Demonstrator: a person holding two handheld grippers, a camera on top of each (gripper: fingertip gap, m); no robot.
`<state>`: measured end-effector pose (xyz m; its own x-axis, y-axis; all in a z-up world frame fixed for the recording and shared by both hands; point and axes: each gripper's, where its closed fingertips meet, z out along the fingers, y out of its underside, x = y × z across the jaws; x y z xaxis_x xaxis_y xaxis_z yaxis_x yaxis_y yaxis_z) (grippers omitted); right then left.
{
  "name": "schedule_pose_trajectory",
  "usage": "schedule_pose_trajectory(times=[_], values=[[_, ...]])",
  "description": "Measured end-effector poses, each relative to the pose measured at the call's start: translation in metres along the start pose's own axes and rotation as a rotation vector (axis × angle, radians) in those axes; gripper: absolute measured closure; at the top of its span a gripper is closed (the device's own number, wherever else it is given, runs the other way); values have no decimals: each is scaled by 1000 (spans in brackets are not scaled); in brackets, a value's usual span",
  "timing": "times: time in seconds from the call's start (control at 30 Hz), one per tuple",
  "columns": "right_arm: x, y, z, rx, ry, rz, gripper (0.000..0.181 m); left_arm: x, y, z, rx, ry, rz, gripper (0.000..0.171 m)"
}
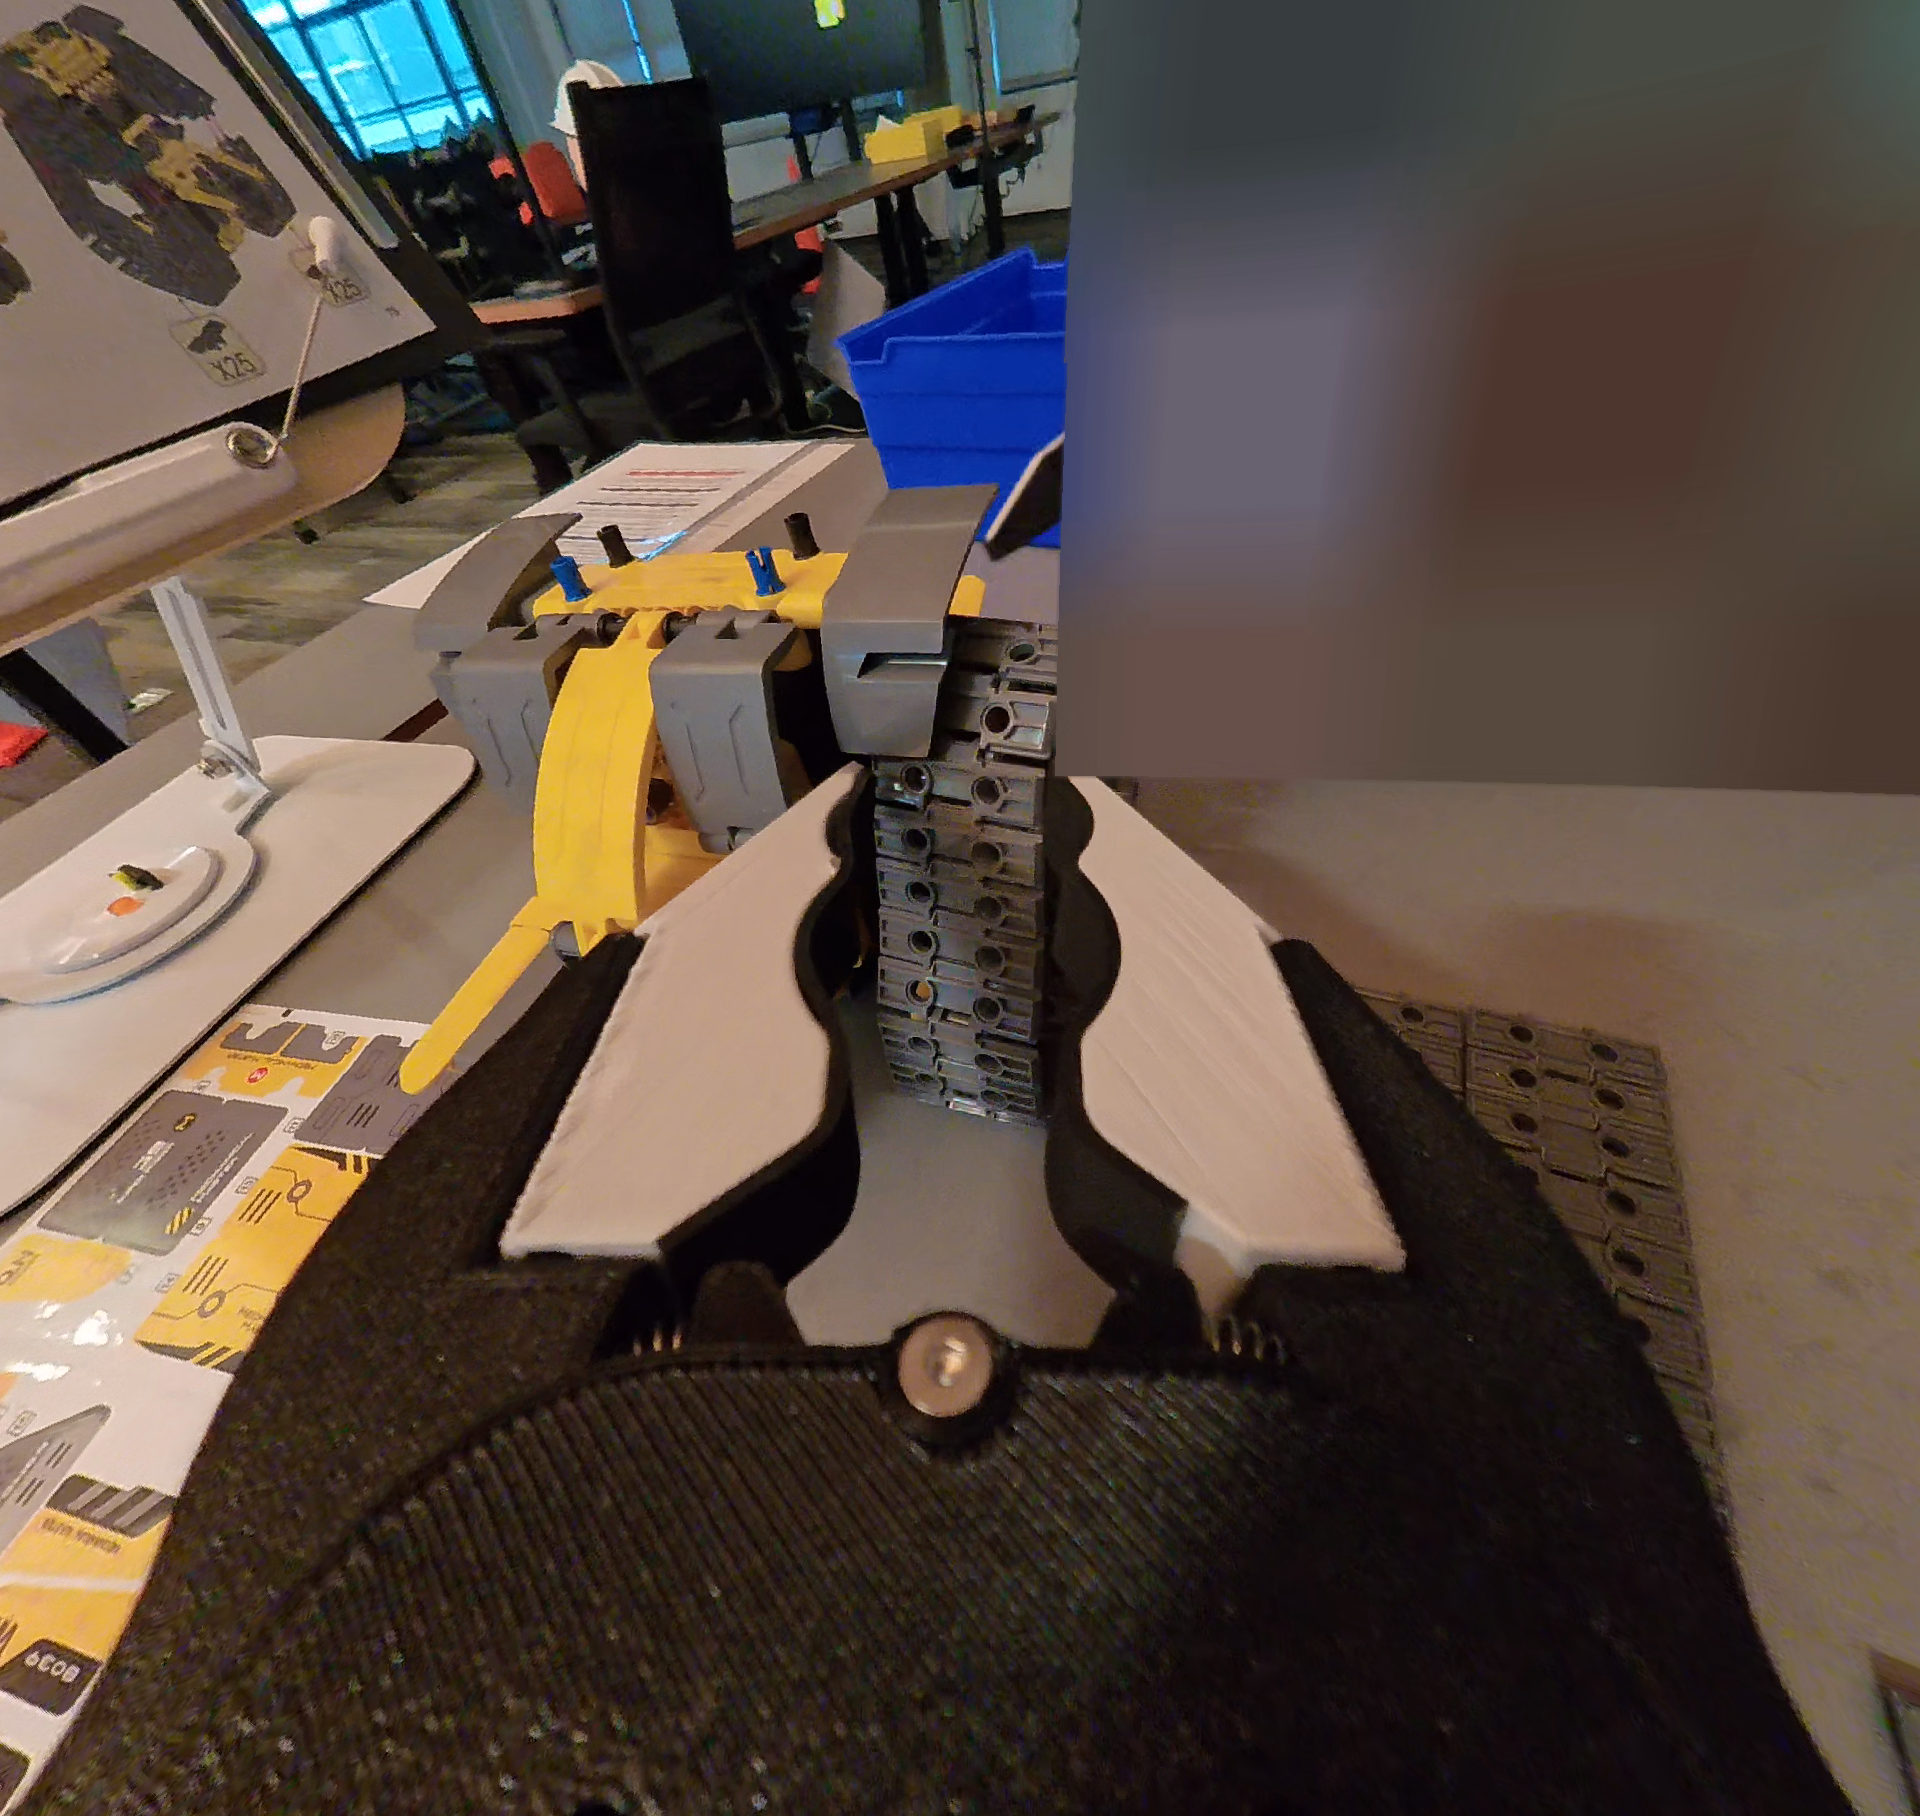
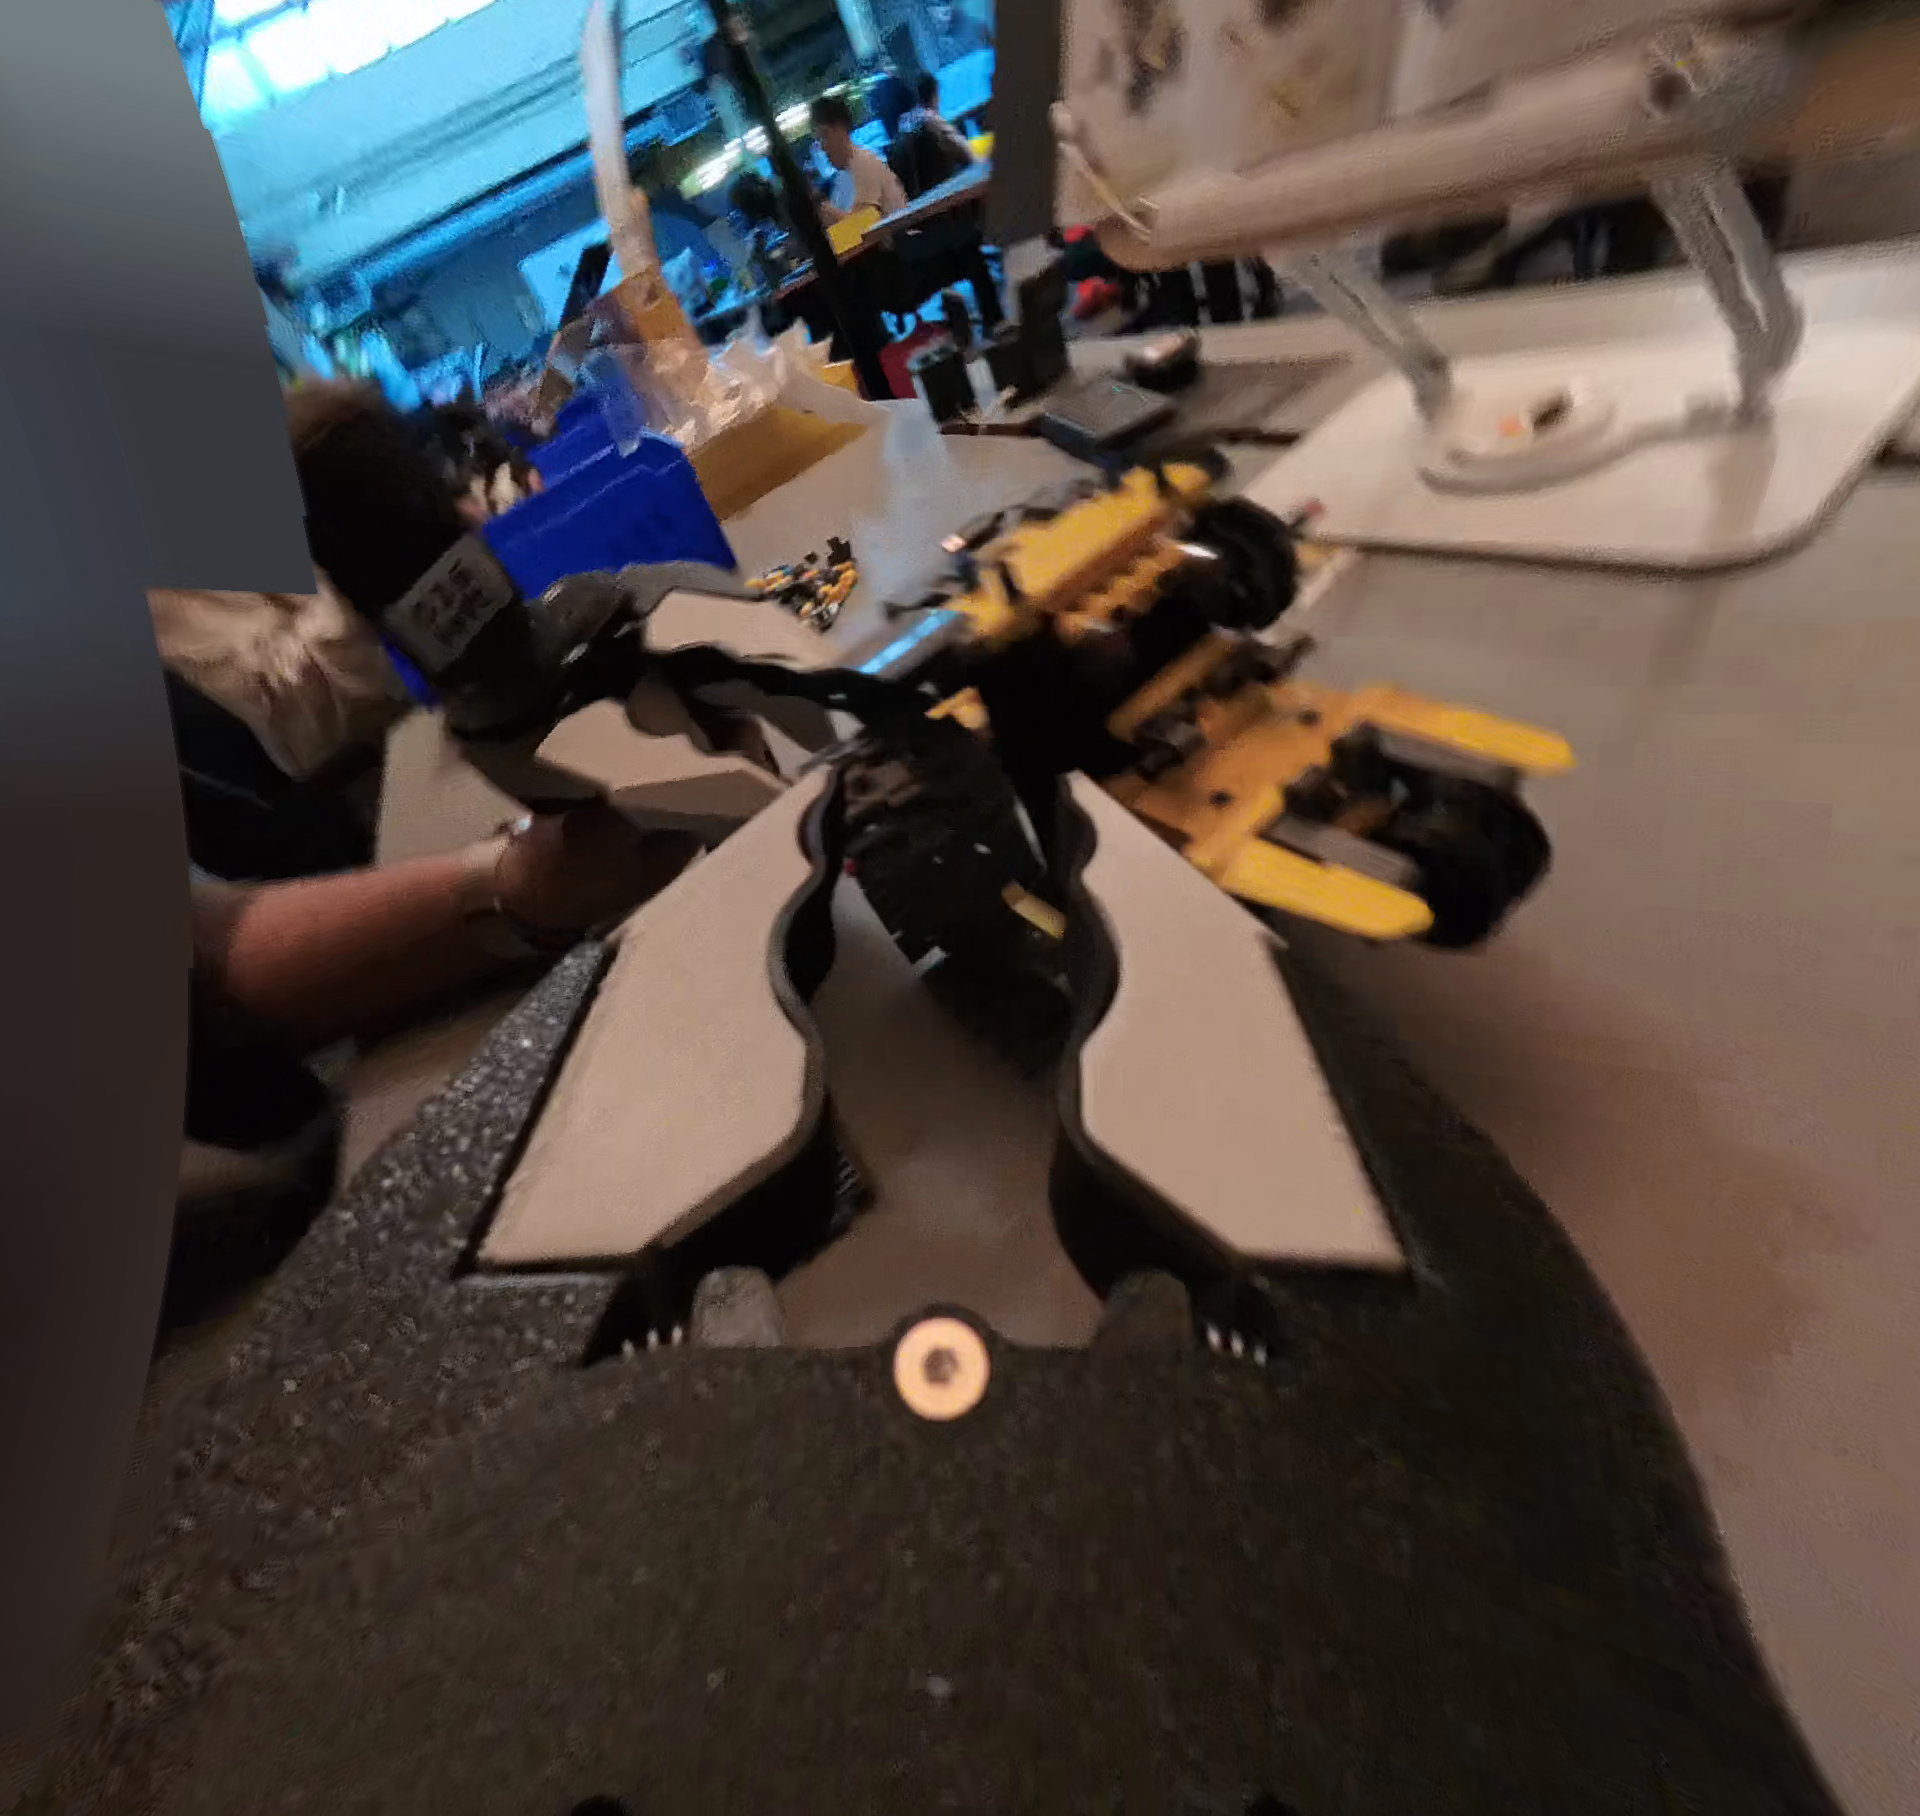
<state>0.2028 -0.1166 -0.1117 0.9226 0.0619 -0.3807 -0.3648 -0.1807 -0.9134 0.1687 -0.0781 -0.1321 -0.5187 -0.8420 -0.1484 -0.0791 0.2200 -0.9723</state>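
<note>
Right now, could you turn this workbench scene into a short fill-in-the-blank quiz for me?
1. The left tongs straddle a grey linked track band that stands ____.
2. The stacked plastic bins behind the model are ____.
3. The brick-built vehicle model has arms coloured ____.
4. More grey track links lie flat on the ____.

Missing words: upright; blue; yellow; table

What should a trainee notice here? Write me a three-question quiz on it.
1. True or false: the gray track stands between the left gripper's fingers.
2. The model's main colour: A red, B yellow, C green?
3. Fill in: spare track strips lie flat on the ____.
Key: 1 true; 2 B; 3 table.
</note>
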Motion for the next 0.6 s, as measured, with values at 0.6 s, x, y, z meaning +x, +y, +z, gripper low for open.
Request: schedule_pose_trajectory(times=[0.6], values=[[-21,26,21,-140,338,-950,163,1,-3,1,17,5,-14,140]])
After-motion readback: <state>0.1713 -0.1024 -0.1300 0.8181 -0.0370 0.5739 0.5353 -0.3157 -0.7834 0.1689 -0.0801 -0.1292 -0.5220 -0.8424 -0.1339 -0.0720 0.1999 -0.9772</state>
